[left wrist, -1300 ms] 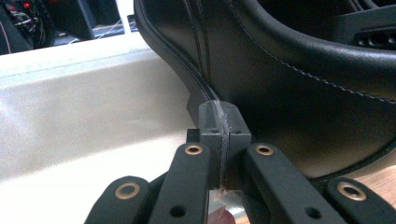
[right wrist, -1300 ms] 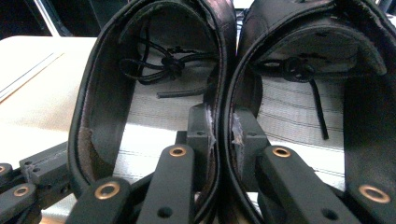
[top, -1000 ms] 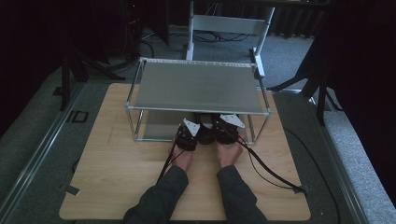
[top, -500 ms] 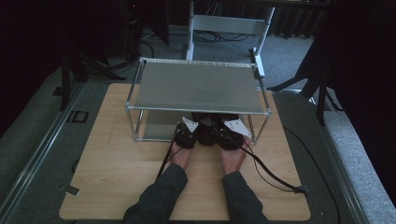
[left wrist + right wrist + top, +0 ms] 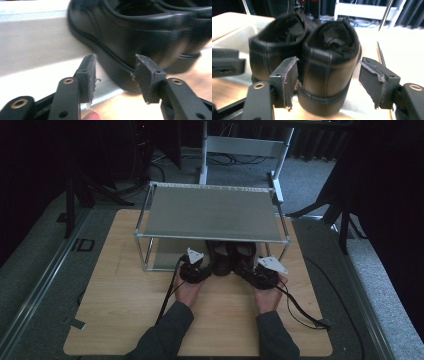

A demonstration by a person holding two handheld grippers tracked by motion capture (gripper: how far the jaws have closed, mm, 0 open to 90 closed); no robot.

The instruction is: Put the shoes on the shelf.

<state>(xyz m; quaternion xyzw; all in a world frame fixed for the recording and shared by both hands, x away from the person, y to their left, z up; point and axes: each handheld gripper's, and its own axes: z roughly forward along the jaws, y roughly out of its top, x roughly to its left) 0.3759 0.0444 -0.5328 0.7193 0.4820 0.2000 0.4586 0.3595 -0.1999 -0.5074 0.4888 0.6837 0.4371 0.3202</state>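
Note:
Two black leather shoes (image 5: 232, 257) stand side by side under the metal rack (image 5: 210, 215), heels toward me. My left gripper (image 5: 196, 269) is at the left shoe's heel. In the left gripper view its jaws (image 5: 115, 60) have just been opening and stand open, with the shoe's (image 5: 140, 37) heel edge just beyond the pads, untouched. My right gripper (image 5: 264, 272) is at the right shoe's heel. Its jaws (image 5: 329, 62) have also just been opening and stand open, with the right shoe's (image 5: 332, 37) heel between them and a wide gap on one side.
The rack's grey top shelf hangs low over the shoes, with thin posts (image 5: 145, 255) at its corners and a lower shelf (image 5: 162, 257) beneath. The rack stands on a wooden table (image 5: 125, 310). Cables (image 5: 300, 307) trail from both grippers. A white frame (image 5: 245, 145) stands behind the table.
Both grippers have let go of the shoes and opened. The right gripper has slid right and back toward me; the left has drawn back a little. The shoes stay under the rack.

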